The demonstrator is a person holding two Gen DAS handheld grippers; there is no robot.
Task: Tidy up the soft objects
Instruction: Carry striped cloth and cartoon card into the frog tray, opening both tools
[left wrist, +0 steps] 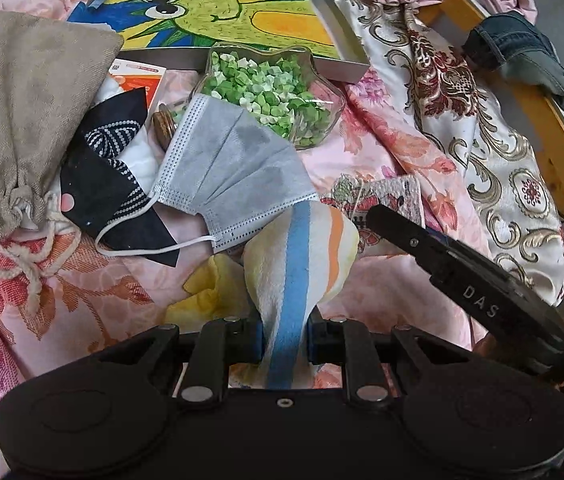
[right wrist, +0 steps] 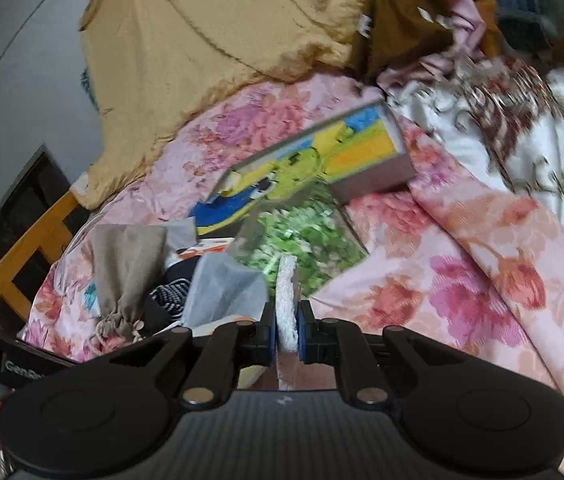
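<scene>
My left gripper (left wrist: 283,340) is shut on a white towel with blue, orange and yellow stripes (left wrist: 301,256), which bulges out above the jaws over the pink floral bedspread (left wrist: 381,144). Behind the towel lie a grey face mask (left wrist: 234,168), a black patterned cloth (left wrist: 110,176) and a beige drawstring bag (left wrist: 34,112). My right gripper (right wrist: 285,336) is shut on a thick white embroidered pad (right wrist: 286,300), seen edge-on. In the left wrist view that pad (left wrist: 397,196) shows its stitched red and green pattern at the tip of the right gripper's finger (left wrist: 401,228).
A glass jar of green paper stars (left wrist: 274,92) lies beside a boxed drawing of a green creature (left wrist: 218,12). A yellow cloth (left wrist: 206,292) sits by the towel. An ornate cream quilt (left wrist: 461,120), jeans (left wrist: 529,52) and a wooden frame (left wrist: 553,128) lie right. Golden fabric (right wrist: 210,20) is heaped behind.
</scene>
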